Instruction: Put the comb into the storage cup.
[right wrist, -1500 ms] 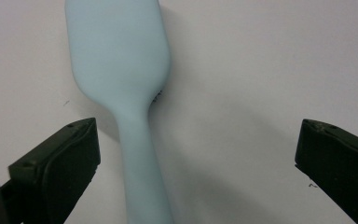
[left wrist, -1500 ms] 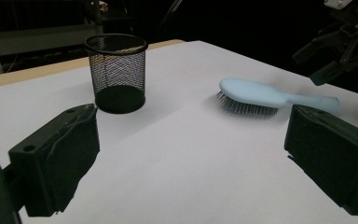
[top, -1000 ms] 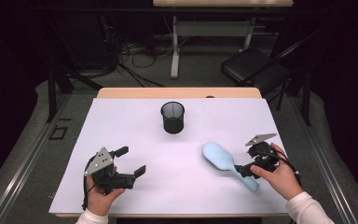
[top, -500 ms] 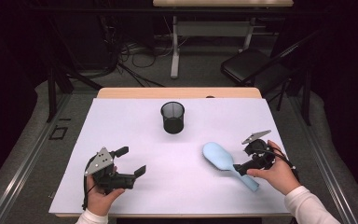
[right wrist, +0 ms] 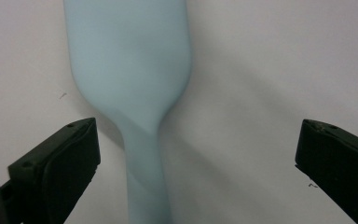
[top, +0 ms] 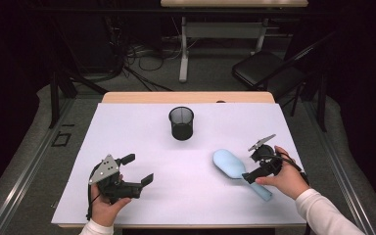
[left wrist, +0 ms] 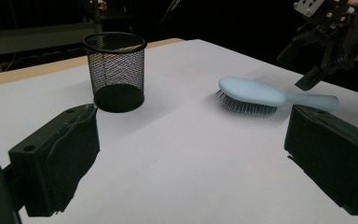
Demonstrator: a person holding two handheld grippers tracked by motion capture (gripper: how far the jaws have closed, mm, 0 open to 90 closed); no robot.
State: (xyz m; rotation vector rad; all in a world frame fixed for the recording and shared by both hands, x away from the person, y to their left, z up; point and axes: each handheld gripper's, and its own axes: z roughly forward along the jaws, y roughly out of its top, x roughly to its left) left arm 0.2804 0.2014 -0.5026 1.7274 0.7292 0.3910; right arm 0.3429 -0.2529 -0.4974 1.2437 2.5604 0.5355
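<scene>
A light blue hairbrush (top: 229,164) lies bristles down on the white table cover, right of centre, with its handle pointing toward the near right. My right gripper (top: 254,171) hovers over the handle, open and pointing down. In the right gripper view the brush's neck (right wrist: 140,121) sits between the two black jaws, closer to the left jaw, with neither jaw touching it. My left gripper (top: 138,169) rests open at the near left with nothing in it. From the left gripper view I see the brush (left wrist: 251,91) and the right gripper (left wrist: 321,46) above its handle.
A black mesh cup (top: 181,123) stands upright at the middle back of the table, also seen as the cup (left wrist: 116,70) in the left gripper view. The white cover (top: 186,196) has bare room in the centre and front. A black chair (top: 264,68) stands beyond the table.
My right gripper has shifted a little to the left, over the brush handle. The left gripper and the brush have stayed still.
</scene>
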